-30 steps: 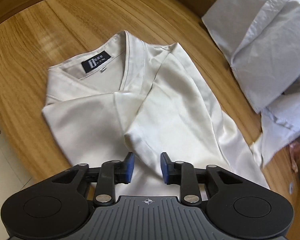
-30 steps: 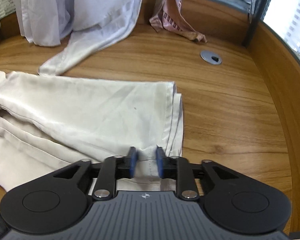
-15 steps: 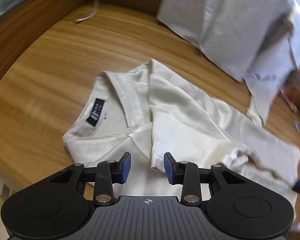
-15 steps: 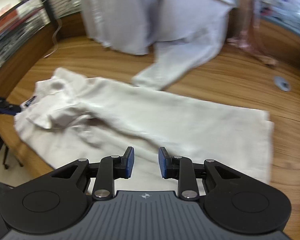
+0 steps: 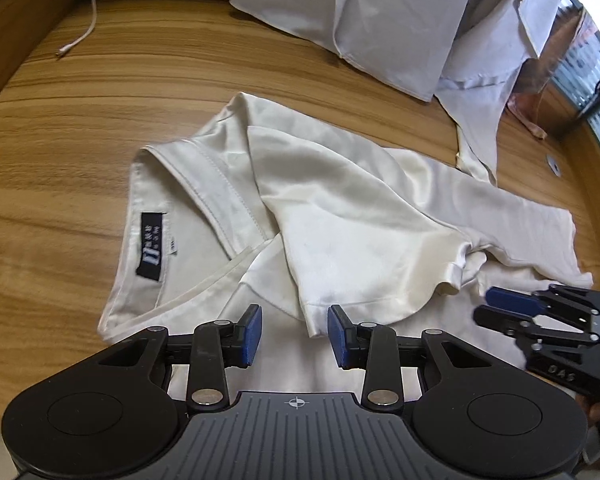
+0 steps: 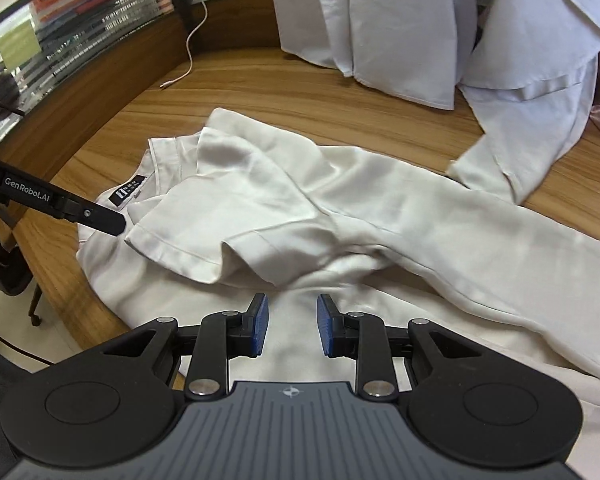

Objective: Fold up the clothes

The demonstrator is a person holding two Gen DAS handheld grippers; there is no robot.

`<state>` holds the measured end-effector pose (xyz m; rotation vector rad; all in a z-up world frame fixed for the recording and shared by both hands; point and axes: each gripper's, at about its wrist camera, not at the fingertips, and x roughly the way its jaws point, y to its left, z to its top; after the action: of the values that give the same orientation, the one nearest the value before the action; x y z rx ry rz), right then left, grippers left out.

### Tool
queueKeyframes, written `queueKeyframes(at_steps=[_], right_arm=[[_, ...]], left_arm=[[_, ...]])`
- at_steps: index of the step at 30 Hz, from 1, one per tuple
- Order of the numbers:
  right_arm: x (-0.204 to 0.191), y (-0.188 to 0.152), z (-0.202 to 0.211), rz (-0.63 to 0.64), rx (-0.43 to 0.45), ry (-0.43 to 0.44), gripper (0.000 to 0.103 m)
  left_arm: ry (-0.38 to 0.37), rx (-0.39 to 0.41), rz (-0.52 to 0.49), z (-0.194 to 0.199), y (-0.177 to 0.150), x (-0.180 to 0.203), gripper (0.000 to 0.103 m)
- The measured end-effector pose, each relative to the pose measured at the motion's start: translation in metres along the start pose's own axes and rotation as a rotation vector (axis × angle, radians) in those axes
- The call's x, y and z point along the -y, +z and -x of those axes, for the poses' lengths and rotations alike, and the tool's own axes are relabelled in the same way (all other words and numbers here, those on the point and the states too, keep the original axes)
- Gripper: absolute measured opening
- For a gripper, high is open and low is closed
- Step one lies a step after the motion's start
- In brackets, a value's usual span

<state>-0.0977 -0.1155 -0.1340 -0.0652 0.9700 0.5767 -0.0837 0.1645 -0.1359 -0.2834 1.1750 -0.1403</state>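
A cream satin shirt [image 5: 360,216] lies flat on the wooden table [image 5: 80,140], collar and black label [image 5: 152,246] to the left. One short sleeve [image 5: 360,264] is folded over its front. My left gripper [image 5: 296,330] is open just above the shirt, the sleeve's hem corner lying under the gap by the right pad. My right gripper [image 6: 292,328] is open over the shirt body [image 6: 380,208], below the folded sleeve [image 6: 220,232], nothing between its pads. Each gripper shows in the other's view: right gripper [image 5: 485,304], left gripper [image 6: 116,224] beside the label [image 6: 127,193].
A heap of pale grey garments [image 5: 400,12] fills the back of the table, one piece trailing down to the shirt's far edge [image 6: 520,152]. A white cable [image 5: 88,20] lies at the back left. Pink cloth [image 5: 528,108] and a cable grommet [image 5: 555,168] are at the right.
My right gripper has swept from the shirt's hem end to the sleeve and now shows in the left wrist view. My left gripper rolled, shifted slightly and opened a little wider.
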Motion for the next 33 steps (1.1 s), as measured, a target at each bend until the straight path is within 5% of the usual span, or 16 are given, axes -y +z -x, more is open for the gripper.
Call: queueKeyframes(at_steps=[3,5,6,12,15,16,22,29,33], right_arm=[[-0.01,0.002,-0.009,0.01,0.006,-0.035,0.033],[-0.016,0.003,-0.016,0.014,0.01,-0.048,0.036],[-0.018,0.004,-0.018,0.014,0.011,-0.054,0.039],[-0.025,0.007,-0.03,-0.017,0.042,-0.148,0.041],[-0.022,0.01,-0.033,-0.033,0.052,-0.183,0.008],[-0.021,0.012,-0.031,-0.018,0.051,-0.191,0.005],[-0.028,0.036,0.0,0.189,0.047,-0.26,0.004],[-0.042,0.032,-0.005,0.43,-0.153,-0.225,0.004],[-0.048,0.019,-0.016,0.501,-0.22,-0.19,0.008]], left_arm=[[-0.029,-0.01,0.024,-0.011,0.004,-0.003,0.037],[-0.053,-0.016,0.047,-0.018,0.005,-0.004,0.006],[-0.067,-0.017,0.071,-0.02,0.006,-0.006,0.003],[-0.084,0.033,0.188,-0.013,0.017,-0.017,0.003],[-0.071,0.045,0.184,-0.008,0.022,-0.016,0.003],[-0.071,0.047,0.187,-0.006,0.023,-0.017,0.003],[-0.093,0.063,0.185,0.015,0.03,-0.014,0.003],[-0.016,0.084,0.023,0.025,0.016,0.006,0.003],[0.036,0.05,0.024,0.013,-0.001,0.008,0.004]])
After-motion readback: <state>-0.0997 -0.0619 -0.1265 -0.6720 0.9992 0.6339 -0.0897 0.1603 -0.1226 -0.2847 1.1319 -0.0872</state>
